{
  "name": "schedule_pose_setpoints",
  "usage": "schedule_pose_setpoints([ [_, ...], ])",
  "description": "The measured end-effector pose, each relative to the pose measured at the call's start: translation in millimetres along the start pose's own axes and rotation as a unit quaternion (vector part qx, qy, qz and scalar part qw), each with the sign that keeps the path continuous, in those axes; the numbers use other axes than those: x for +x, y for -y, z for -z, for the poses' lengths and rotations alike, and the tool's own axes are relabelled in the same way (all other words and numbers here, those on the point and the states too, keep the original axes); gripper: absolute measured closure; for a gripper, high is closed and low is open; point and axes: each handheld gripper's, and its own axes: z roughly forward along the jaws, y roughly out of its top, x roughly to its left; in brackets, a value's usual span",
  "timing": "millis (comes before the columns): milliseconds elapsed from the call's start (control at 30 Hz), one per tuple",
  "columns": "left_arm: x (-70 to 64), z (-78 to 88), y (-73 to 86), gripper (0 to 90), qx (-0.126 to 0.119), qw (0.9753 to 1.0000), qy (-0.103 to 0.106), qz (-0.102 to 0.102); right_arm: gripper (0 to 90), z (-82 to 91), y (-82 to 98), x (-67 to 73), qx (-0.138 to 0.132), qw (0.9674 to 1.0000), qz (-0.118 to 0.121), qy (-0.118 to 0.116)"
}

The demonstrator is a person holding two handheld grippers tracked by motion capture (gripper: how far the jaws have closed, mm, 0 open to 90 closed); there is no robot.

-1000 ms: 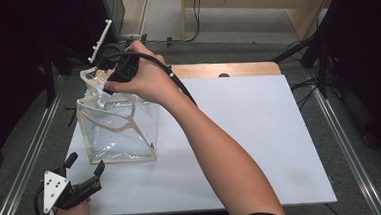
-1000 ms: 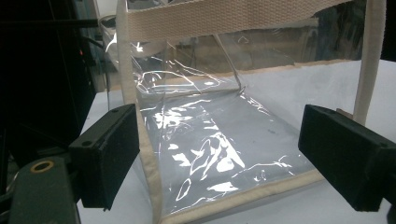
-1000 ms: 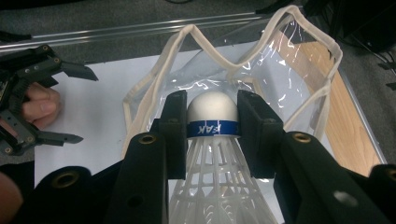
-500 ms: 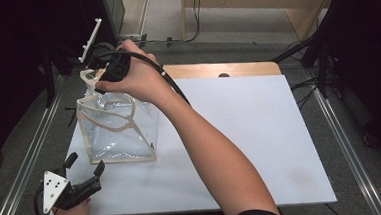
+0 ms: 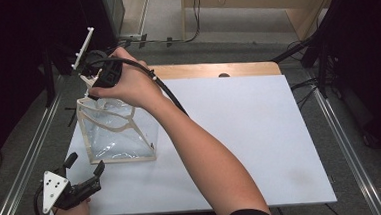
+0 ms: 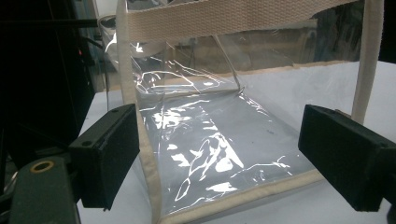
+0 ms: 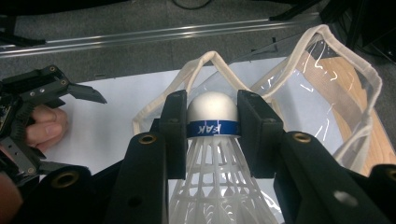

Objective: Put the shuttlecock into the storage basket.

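While the right tongs (image 7: pixel 212 122) pinch a shuttlecock (image 7: pixel 212 140) cork-down over the clear bag (image 5: pixel 117 132), ready to drop it in, the left tongs (image 5: pixel 84 166) wait spread on the counter (image 5: pixel 260 133).

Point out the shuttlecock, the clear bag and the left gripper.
shuttlecock (image 7: pixel 212 114): right gripper view, white cork head.
clear bag (image 5: pixel 117 137): high view, clear side panel.
left gripper (image 5: pixel 84 169): high view, midway between its fingertips.

One shuttlecock (image 7: pixel 212 122); one clear bag (image 5: pixel 117 134); two tools, left (image 5: pixel 85 174) and right (image 7: pixel 212 114); one table (image 5: pixel 260 133)
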Motion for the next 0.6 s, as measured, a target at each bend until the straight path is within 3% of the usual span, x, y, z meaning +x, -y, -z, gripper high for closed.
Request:
schedule_pose_setpoints([
  [267, 0.4, 0.3, -0.1, 13.2, 0.000, 1.0000, 0.001, 0.000, 63.1, -13.9, 5.8, -1.2, 0.003, 0.9999, -0.008, -0.007],
  [500, -0.1, -0.3, 0.0, 13.3, 0.000, 1.0000, 0.000, 0.000, 62.8, -17.9, 12.9, -3.0, 0.003, 0.9995, -0.019, -0.024],
  [600, 0.3, -0.1, -0.1, 13.3, -0.001, 1.0000, 0.000, 0.001, 60.7, -16.4, 15.4, -3.0, 0.002, 0.9996, -0.019, -0.021],
])
